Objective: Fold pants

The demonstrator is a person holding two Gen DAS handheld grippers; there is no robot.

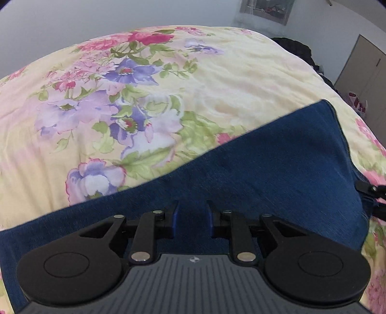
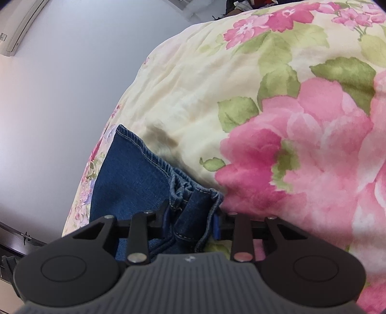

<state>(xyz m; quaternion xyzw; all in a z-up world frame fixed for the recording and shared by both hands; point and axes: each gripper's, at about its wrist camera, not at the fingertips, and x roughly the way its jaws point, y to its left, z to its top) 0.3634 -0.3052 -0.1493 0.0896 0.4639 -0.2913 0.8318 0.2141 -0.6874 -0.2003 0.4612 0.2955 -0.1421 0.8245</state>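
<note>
Blue denim pants (image 1: 277, 164) on floral quilted bed (image 1: 217, 79); left hand-held gripper (image 1: 192, 221) pinches flat fabric, right hand-held gripper (image 2: 190, 221) clamps bunched stitched waistband.

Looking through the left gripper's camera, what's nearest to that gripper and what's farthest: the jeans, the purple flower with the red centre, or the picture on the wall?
1. Jeans: directly under and between the left gripper fingers, lower part of the view.
2. Purple flower on the floral bedspread: beyond the denim, upper left.
3. Framed picture: on the wall past the bed, top right.
</note>
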